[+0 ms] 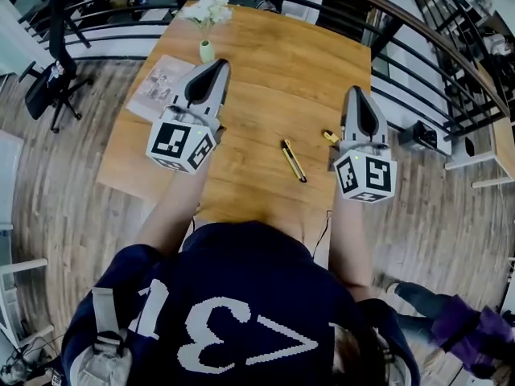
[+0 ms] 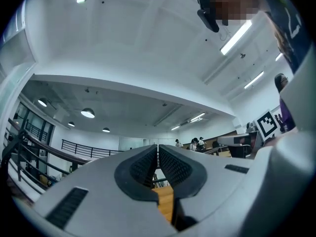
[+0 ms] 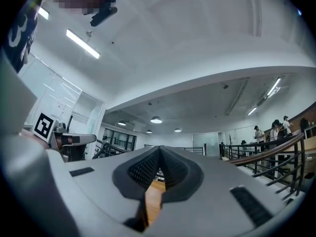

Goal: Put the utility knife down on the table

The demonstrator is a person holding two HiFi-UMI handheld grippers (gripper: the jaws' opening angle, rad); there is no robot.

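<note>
Wooden surface [image 1: 265, 71] below you, with a dark curved railing [image 1: 418, 59] sweeping round its far side and a plank floor [image 1: 48, 215] around it (a black office chair [image 1: 50, 79] sits off to the left).

And there's the utility knife [image 1: 294, 161]: it lies flat on the wood on a diagonal, yellow and black, toward your edge of the surface. It sits between your two tools, nearer the right one, and touches neither. Just beyond it to the right is a small yellow object [image 1: 331, 137], too small to identify.

Your left gripper [image 1: 220, 64] is held above the left half of the surface, pointing away from you, with its marker cube [image 1: 182, 143] toward your body. In the left gripper view its fingers [image 2: 145, 164] are pressed together at the tips with nothing between them (only a sliver of wood shows in the gap lower down). That view takes in mostly ceiling and lights, so the tool is tilted a little upward.

Your right gripper [image 1: 355, 92] is held the same way over the right edge. Its fingers [image 3: 145, 169] are also closed tip to tip and hold nothing.

At the far left of the surface stands a pale green vase [image 1: 207, 51] of white flowers [image 1: 208, 8]. Beside it a printed sheet [image 1: 157, 85] lies flat near the left edge, and the left tool partly hides it from your head view.
</note>
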